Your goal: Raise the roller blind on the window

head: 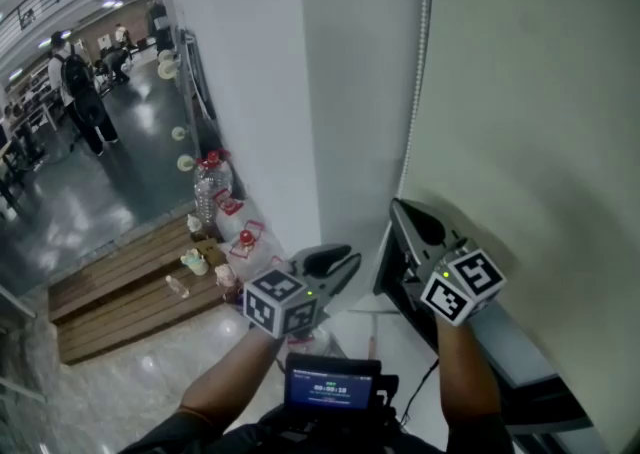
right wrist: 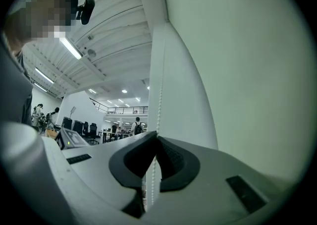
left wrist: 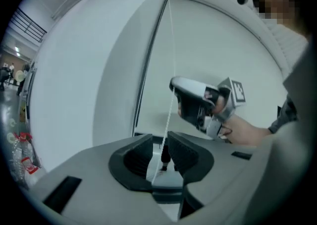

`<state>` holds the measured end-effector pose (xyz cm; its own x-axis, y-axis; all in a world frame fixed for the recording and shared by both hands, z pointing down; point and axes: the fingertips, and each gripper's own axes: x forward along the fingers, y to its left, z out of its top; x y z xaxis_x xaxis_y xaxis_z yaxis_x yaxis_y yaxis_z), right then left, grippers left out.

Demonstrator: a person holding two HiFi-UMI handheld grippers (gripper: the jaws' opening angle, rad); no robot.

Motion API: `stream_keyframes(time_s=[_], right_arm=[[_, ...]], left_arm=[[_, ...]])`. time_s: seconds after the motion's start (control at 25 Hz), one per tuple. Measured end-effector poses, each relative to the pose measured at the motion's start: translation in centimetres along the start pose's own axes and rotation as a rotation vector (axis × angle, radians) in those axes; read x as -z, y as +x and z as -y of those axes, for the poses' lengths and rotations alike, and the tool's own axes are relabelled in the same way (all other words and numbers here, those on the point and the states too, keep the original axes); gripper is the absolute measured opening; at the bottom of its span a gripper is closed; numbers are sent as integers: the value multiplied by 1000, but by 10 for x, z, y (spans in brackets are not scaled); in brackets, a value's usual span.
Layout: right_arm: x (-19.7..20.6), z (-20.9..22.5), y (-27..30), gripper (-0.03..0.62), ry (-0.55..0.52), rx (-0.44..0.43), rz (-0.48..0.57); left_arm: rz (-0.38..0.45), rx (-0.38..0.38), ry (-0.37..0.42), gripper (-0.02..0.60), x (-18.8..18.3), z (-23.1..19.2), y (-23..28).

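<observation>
While the thin white beaded cord (head: 424,52) hangs straight down at the left edge of the pale, smooth roller blind (head: 530,92), the right claw (right wrist: 157,137) is clamped shut on it, tilted slightly upward close to the fabric. Lower and to its left, the left claw (left wrist: 160,142) is held roughly level. Its jaws stand wide apart, and the cord runs unpinched between them.

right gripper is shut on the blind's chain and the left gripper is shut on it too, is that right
Not quite. The left gripper is open: the left gripper view shows its jaws standing apart, with the chain passing through the gap. The right gripper is shut on the chain, as the right gripper view shows.
</observation>
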<state>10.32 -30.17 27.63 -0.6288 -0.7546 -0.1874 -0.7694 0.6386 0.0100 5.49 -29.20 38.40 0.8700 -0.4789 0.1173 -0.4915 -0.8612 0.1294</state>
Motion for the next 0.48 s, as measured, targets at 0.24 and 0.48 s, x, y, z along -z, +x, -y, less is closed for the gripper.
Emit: stream_keyframes(time_s=[0.24, 0.48], right_arm=[[2, 1, 3, 5, 4, -5, -3], [5, 1, 6, 5, -4, -5, -14]], left_arm=[[198, 40, 80, 97, -118, 23, -2], [252, 21, 137, 97, -179, 19, 11]])
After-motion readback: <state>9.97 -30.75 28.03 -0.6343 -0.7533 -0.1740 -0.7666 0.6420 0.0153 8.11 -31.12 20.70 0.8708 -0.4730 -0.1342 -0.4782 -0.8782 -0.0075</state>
